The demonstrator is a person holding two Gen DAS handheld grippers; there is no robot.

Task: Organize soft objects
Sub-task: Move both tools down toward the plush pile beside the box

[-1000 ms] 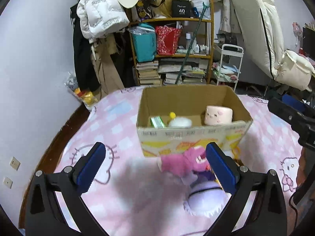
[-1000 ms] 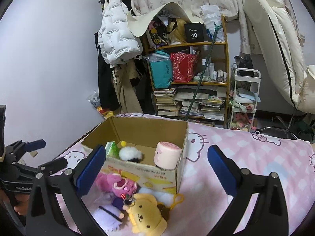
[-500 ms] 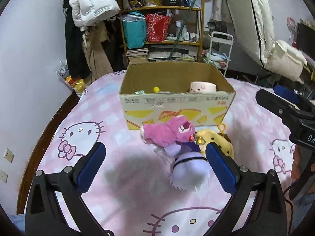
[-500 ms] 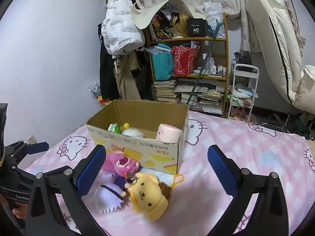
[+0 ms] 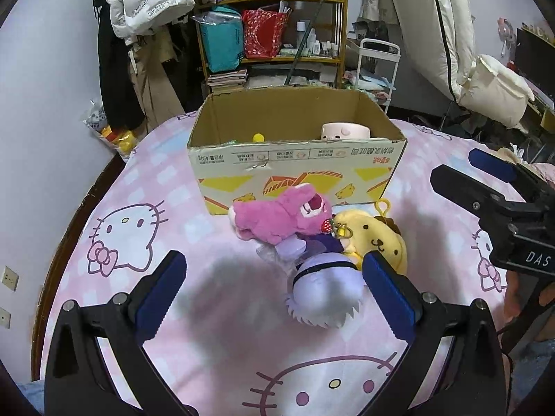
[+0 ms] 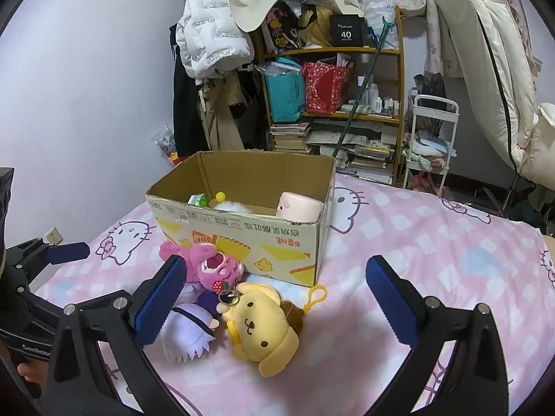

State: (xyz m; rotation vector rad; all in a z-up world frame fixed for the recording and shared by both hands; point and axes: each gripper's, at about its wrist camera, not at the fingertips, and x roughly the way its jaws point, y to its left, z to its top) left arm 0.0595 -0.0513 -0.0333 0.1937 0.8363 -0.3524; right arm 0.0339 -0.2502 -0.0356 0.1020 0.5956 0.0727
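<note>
Three soft toys are lying in a bunch on the pink cat-print bed cover (image 5: 145,312), right in front of the cardboard box (image 5: 298,159). The pink bear (image 5: 277,216) is lying on its side, with its long body running left to right, touching the box wall. The yellow dog (image 6: 263,326) is lying face up, with a yellow clip loop by its head. The purple doll (image 5: 324,287) is lying between them, partly under the bear.

The left gripper (image 5: 274,294) is hanging wide open and holding nothing. The purple doll is sitting just inside its right finger, and the bear is straight ahead. The right gripper (image 6: 274,298) is also wide open and empty. The yellow dog is sitting right between its fingers, so this hand looks nearer to the dog.

All three toys look fuzzy and squishy, so they should bend when squeezed. The box is stiff, brown inside, with an open top. Some soft things are already sitting in it: a pale pink round toy (image 6: 298,206) and a white fluffy one (image 6: 230,206), though the wall is hiding part of them.
</note>
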